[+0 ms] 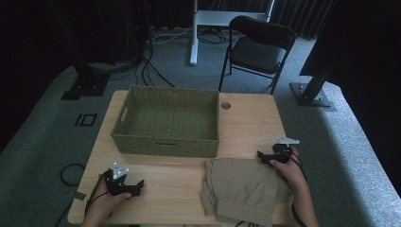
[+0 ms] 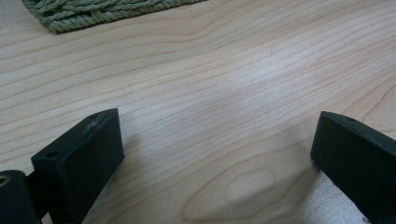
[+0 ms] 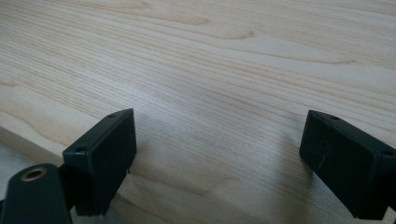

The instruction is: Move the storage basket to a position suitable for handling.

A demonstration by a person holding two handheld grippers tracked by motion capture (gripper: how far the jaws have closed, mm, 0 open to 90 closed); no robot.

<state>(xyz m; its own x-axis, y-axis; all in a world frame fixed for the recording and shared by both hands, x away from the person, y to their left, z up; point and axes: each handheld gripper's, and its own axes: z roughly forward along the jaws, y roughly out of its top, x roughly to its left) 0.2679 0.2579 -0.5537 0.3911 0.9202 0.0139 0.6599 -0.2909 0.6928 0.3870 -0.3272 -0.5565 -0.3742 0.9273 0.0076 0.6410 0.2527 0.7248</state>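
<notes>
High view shows the folded shorts (image 1: 243,190) lying just left of the right gripper (image 1: 265,157), far nearer it than the left gripper (image 1: 135,185); both grippers' jaws stand apart, empty, basket (image 1: 166,142) ahead.

Folded khaki garment (image 1: 243,188) at table's near edge, before green woven basket (image 1: 168,122).

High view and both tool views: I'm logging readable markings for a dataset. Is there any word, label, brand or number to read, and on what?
None can be read.
Basket: plain green weave, no tag.
Folded khaki garment: no label seen.
Table: bare wood grain.
Left tool and right tool: plain black, no print.
</notes>
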